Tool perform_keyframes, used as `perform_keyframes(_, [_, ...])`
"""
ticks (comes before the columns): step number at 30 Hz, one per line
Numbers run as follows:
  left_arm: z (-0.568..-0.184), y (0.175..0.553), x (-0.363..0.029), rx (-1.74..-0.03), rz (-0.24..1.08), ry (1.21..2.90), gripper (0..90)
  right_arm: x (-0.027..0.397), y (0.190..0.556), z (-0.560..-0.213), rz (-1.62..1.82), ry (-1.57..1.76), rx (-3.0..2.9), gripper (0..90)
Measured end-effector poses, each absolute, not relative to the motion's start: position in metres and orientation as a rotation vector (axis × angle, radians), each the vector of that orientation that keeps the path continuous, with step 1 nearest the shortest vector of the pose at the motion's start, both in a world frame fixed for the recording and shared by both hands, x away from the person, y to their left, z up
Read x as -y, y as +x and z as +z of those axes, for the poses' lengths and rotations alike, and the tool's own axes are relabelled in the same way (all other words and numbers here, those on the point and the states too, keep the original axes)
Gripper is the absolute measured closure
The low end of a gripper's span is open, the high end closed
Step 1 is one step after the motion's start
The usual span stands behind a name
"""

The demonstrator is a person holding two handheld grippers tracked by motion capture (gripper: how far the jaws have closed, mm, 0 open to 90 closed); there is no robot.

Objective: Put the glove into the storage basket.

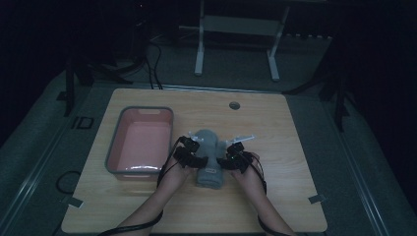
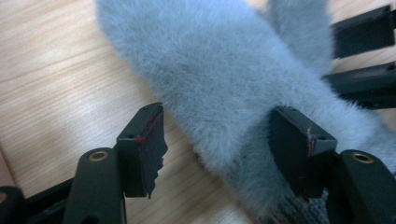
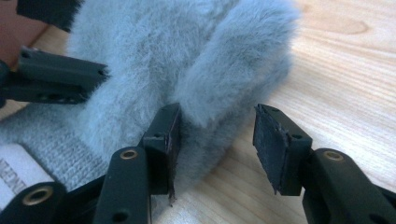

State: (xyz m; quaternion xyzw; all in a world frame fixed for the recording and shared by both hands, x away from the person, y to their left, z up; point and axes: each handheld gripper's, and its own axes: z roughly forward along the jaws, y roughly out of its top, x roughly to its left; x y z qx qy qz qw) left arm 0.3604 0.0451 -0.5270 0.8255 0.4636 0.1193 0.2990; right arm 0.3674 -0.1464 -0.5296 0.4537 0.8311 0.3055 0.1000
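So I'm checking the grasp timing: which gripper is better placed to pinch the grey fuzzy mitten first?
Probably the left gripper: the grey fuzzy mitten already fills most of the gap between its jaws. The right gripper has one pad against the mitten's thumb lobe, the other standing clear over the table.

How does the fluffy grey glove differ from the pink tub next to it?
The glove is soft, furry and grey; the tub is rigid, pink inside with a grey rim. The glove lies between the left gripper and right gripper; the tub sits untouched. The tub is larger. Both rest on the table.
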Motion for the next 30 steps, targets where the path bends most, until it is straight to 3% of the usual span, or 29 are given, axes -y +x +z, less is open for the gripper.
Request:
perform_keyframes(10, [-0.538, 0.363, -0.04, -1.25, 0.319, 2.191, 36.6, 0.147, 0.376, -0.539, 0.928, 1.43, -2.521, 53.4])
perform_keyframes(12, [-0.541, 0.364, -0.041, -1.245, 0.271, 2.174, 41.2, 0.149, 0.379, -0.542, 0.976, 1.466, -2.533, 58.8])
perform_keyframes(17, [-0.54, 0.363, -0.036, -1.159, 0.24, 2.21, 67.5, 0.148, 0.377, -0.543, 1.015, 1.424, -2.558, 74.7])
perform_keyframes(20, [-0.54, 0.363, -0.037, -1.137, 0.222, 2.208, 75.5, 0.145, 0.374, -0.543, 1.005, 1.375, -2.543, 78.1])
perform_keyframes(30, [-0.532, 0.366, -0.043, -1.125, 0.148, 2.14, 82.5, 0.154, 0.37, -0.539, 1.095, 1.362, -2.511, 81.7])
